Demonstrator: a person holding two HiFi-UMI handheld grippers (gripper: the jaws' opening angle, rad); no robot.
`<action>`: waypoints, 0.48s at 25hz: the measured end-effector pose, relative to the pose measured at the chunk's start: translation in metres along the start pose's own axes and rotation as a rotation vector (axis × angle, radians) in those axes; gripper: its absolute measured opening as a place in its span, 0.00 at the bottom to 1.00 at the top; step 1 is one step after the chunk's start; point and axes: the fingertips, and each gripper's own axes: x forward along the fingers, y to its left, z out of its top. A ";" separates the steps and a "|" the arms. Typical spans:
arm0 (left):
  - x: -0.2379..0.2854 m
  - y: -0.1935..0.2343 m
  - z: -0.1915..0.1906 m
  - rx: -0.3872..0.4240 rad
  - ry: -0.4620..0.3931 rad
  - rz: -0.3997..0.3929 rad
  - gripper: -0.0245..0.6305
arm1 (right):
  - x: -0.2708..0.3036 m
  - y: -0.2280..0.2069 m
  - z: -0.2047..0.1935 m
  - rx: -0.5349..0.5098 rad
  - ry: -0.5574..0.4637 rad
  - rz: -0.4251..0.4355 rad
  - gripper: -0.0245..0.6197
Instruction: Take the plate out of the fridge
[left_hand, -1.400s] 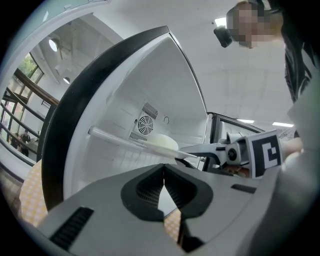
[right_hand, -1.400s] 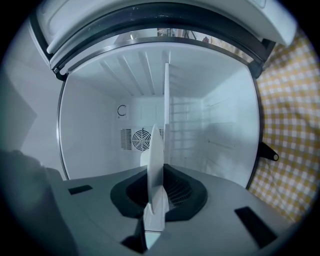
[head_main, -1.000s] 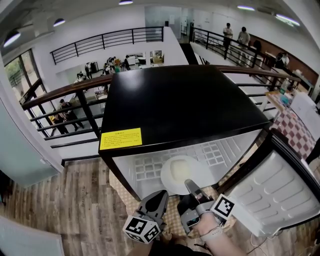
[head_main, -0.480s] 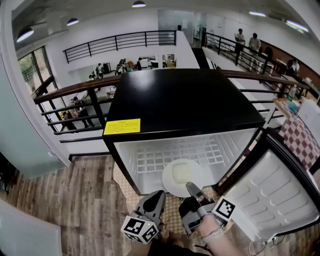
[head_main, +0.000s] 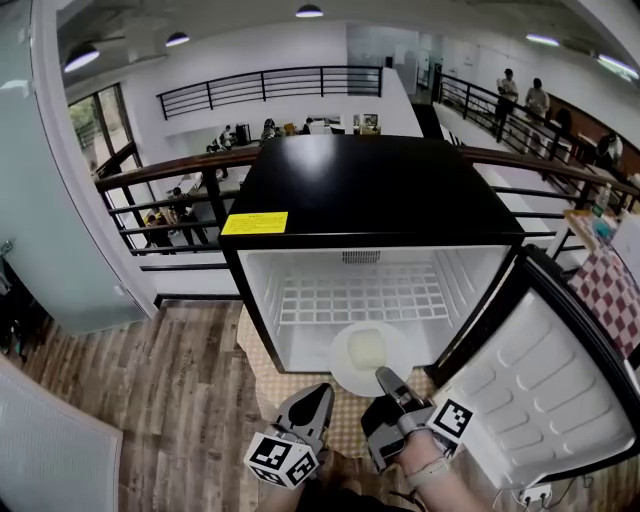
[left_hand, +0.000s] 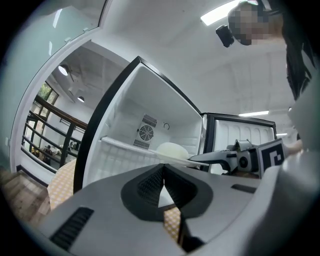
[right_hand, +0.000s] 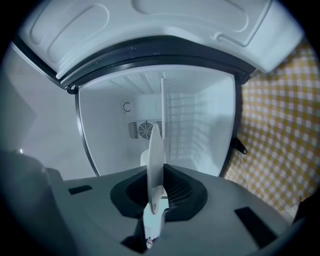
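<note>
A white plate hangs at the open front of the black-topped fridge, partly over the front edge of the white shelf. My right gripper is shut on the plate's near rim. In the right gripper view the plate stands edge-on between the jaws of the right gripper. My left gripper hovers just left of it, shut and holding nothing. In the left gripper view the left gripper has its tips together, with the plate and the right gripper beyond.
The fridge door stands wide open at the right. A yellow checked mat lies under the fridge on the wooden floor. A dark railing runs behind, and a red checked cloth lies at the far right.
Both grippers have drawn back from the fridge, and the plate has come with the right one, from over the shelf to its front edge. More of the fridge's inside shows.
</note>
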 end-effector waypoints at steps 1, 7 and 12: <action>-0.001 -0.002 0.000 0.001 0.002 0.000 0.05 | -0.002 0.000 0.000 0.002 0.001 0.001 0.12; -0.001 -0.007 0.006 0.018 0.001 -0.027 0.05 | -0.010 0.001 -0.002 -0.004 -0.011 0.004 0.12; -0.006 -0.012 0.012 0.026 -0.002 -0.067 0.05 | -0.019 0.001 -0.009 -0.015 -0.040 0.011 0.12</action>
